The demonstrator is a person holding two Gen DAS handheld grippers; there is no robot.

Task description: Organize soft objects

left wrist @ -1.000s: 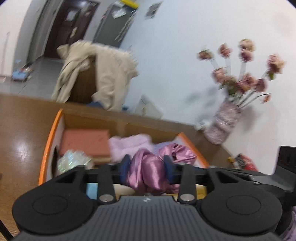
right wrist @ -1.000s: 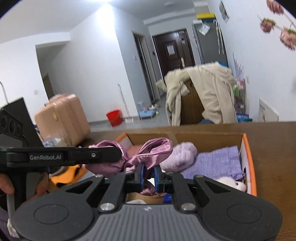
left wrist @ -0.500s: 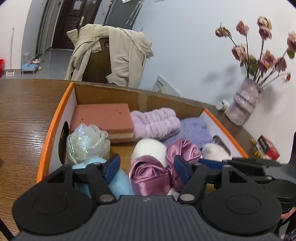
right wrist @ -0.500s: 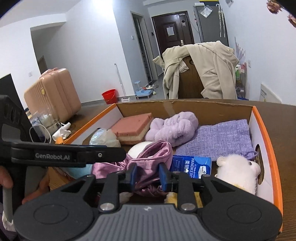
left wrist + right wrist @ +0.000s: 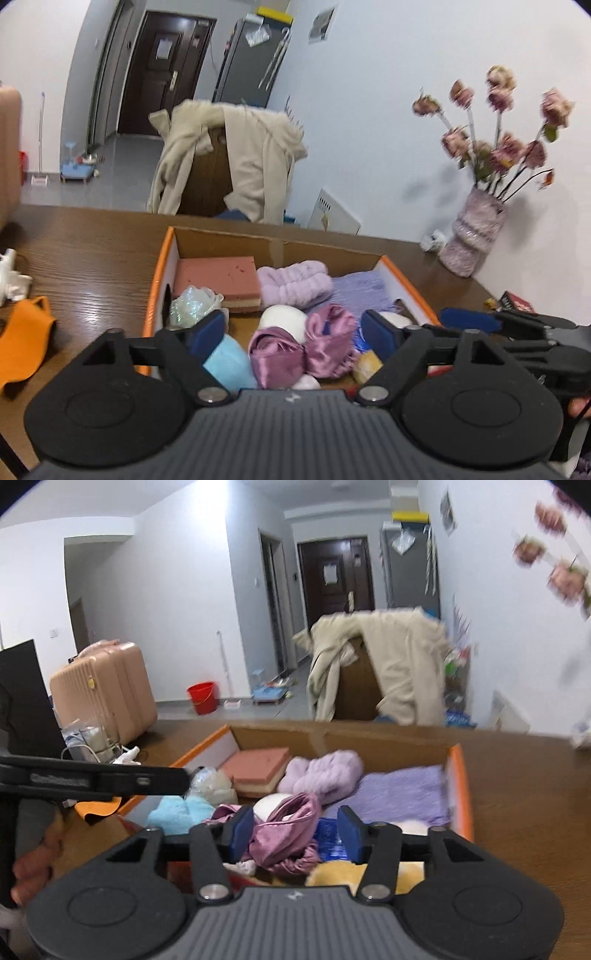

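The satin cloth (image 5: 295, 349) is lying bunched near the box's (image 5: 157, 291) front edge, light, limp and slippery; gathered folds are offering the best hold. Left gripper (image 5: 295, 332) and right gripper (image 5: 295, 829) are both gaping empty.

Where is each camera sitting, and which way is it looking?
Left wrist: rides on the left gripper, looking along its open fingers into the cardboard box at the satin cloth; the right gripper's arm and a fingertip show at the right edge.
Right wrist: rides on the right gripper, facing the same box from the other side; the left gripper's arm and a hand show at left.
Shared: the box, the satin cloth, the pink sponge, the coat on the chair.
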